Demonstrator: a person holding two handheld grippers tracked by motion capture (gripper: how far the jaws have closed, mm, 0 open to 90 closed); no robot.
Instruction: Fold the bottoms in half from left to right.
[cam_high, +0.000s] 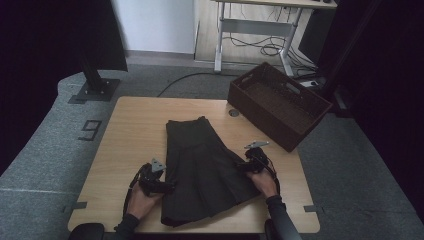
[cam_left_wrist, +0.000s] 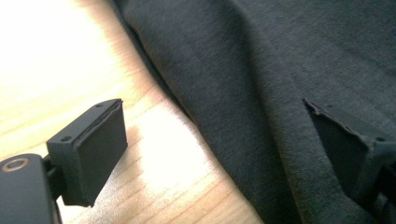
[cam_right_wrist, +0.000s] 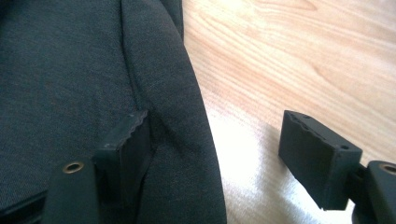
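— What's the worktop (cam_high: 135, 125) like?
— Pale wood grain, with rounded corners and a small round grommet (cam_high: 234, 113) near the far edge.
— What's lying on it?
— A dark pleated skirt (cam_high: 202, 167) spread flat mid-table, and a brown woven basket (cam_high: 277, 102) on the far right corner.

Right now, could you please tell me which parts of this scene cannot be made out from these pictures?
- Inside of the dark brown woven basket: high view, its near wall hides part of the floor.
- Dark grey pleated skirt: its underside lies against the light wooden table; both gripper views cut it off at their edges.
- Left tool: the right frame edge crops one jaw.
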